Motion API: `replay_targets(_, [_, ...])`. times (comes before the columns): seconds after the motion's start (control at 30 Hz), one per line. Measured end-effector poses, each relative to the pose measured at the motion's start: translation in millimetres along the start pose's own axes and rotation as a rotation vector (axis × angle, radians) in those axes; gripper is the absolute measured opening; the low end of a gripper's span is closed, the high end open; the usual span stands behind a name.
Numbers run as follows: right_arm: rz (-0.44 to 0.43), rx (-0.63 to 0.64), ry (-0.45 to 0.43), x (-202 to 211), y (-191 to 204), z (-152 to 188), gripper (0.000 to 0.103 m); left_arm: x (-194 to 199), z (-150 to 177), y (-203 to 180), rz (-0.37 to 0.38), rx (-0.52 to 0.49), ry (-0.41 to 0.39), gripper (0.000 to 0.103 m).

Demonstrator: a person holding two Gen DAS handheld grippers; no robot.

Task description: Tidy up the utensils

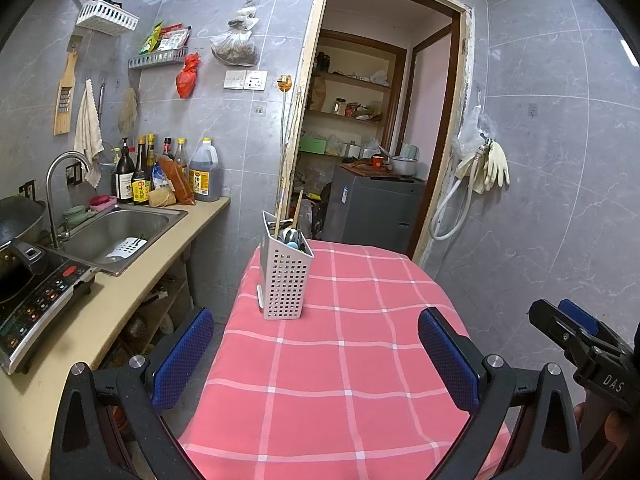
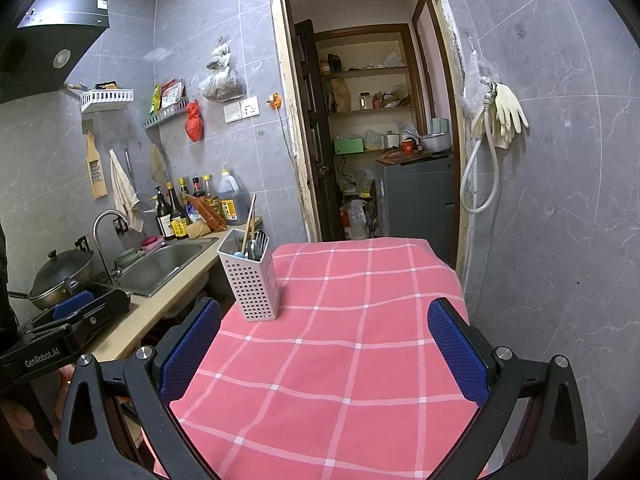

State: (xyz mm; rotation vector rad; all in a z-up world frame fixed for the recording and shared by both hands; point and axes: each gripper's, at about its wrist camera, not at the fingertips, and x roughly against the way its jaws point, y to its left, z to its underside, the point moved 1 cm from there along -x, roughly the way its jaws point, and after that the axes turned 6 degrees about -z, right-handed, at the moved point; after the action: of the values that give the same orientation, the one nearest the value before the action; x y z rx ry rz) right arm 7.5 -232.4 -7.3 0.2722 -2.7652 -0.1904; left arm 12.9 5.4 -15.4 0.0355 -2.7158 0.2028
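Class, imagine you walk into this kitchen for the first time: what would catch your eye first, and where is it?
The pink checked tablecloth fills the foreground. On its far left corner stands a white perforated utensil holder with spoons and chopsticks. The left gripper and right gripper hover open over the cloth.

One white perforated plastic utensil caddy (image 1: 286, 280) sits ahead of the fingers on the bench, with two wooden chopsticks (image 1: 298, 208) sticking out; the metal spoons inside are too bunched to count.

Left gripper (image 1: 316, 360) hovering with jaws spread wide over a pink checked tablecloth (image 1: 360, 360), white perforated utensil holder (image 1: 286, 280) standing upright at its far left, spoons and chopsticks (image 1: 298, 210) poking out, right gripper (image 1: 580, 336) showing at the right edge.
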Motion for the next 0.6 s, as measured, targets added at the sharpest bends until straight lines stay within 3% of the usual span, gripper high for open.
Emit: replay_targets(0.6, [0.000,0.000,0.004,-2.1,-1.6,-0.2,0.102,-5.3,-3.3,7.9,0.002,-0.010,0.005,0.103])
